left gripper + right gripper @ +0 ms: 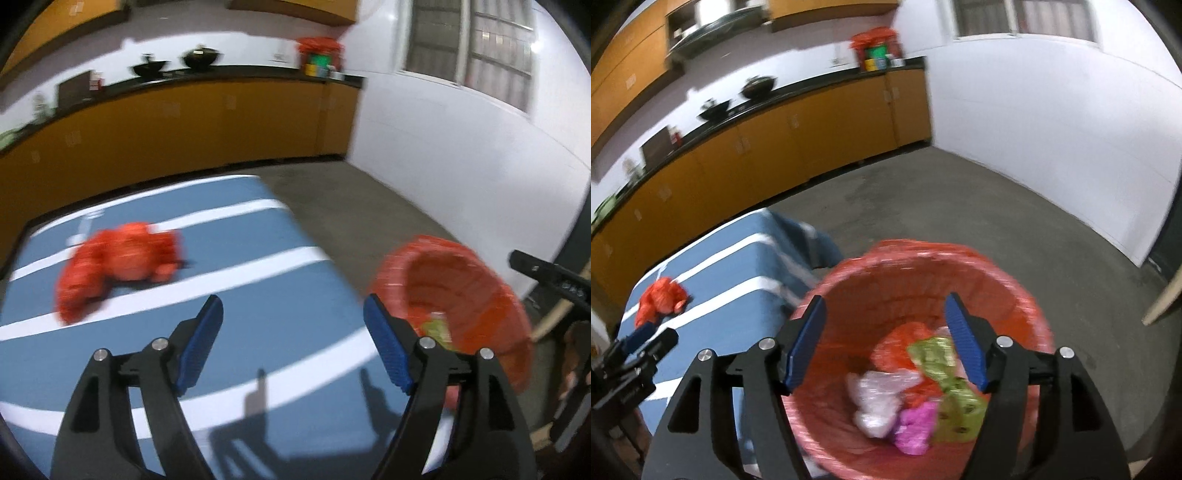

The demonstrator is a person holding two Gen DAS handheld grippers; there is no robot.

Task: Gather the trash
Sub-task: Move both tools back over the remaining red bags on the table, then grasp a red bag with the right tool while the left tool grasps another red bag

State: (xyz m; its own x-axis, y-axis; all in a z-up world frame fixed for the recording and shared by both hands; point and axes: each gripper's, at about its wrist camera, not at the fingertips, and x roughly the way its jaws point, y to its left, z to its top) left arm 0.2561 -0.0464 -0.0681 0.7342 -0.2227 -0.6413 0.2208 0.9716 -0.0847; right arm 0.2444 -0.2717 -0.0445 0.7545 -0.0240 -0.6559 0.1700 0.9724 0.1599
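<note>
A crumpled orange plastic bag point(118, 264) lies on the blue-and-white striped table point(258, 295), ahead and left of my open, empty left gripper point(293, 314). The bag also shows in the right wrist view point(661, 299). An orange-lined trash bin point(1015, 291) stands on the floor beside the table's right edge; it also shows in the left wrist view point(480, 273). Inside lie white point(879, 398), pink point(916, 428), green point(942, 373) and orange point(901, 343) wrappers. My right gripper point(884, 314) is open and empty, above the bin's mouth. The left gripper point(639, 343) shows at the left edge.
Yellow cabinets with a black counter point(221, 79) run along the back, carrying woks point(201, 57) and an orange bag over containers point(319, 55). A white wall point(443, 140) with a window is at right. Grey concrete floor point(960, 199) lies beyond the table.
</note>
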